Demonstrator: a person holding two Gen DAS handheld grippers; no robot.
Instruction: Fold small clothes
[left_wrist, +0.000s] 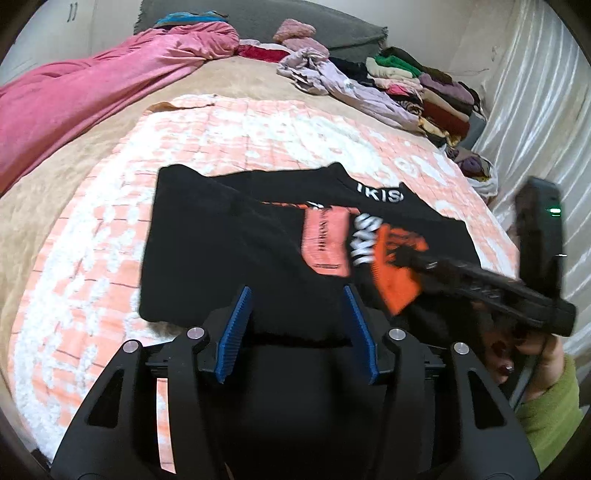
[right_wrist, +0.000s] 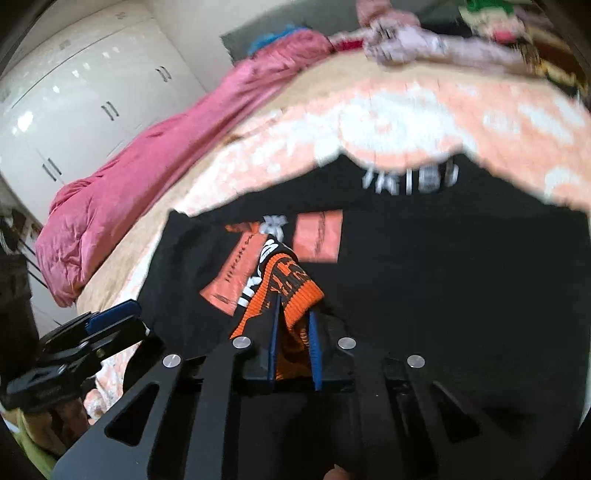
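A black top (left_wrist: 229, 251) with pink, white and orange print lies on a peach-and-white blanket (left_wrist: 92, 236) on the bed. Its left side is folded over the middle. My left gripper (left_wrist: 297, 295) is open, its blue pads over the top's near hem, holding nothing. My right gripper (right_wrist: 295, 306) is shut on the orange ribbed cuff (right_wrist: 295, 291) of the top's sleeve and holds it over the black body (right_wrist: 443, 295). In the left wrist view the right gripper (left_wrist: 417, 258) reaches in from the right with the cuff (left_wrist: 397, 273).
A pink duvet (left_wrist: 92, 99) lies along the bed's left side. Loose lilac clothes (left_wrist: 332, 77) and a stack of folded clothes (left_wrist: 436, 96) sit at the far right, beside a white curtain (left_wrist: 535, 110). White wardrobes (right_wrist: 74, 103) stand left of the bed.
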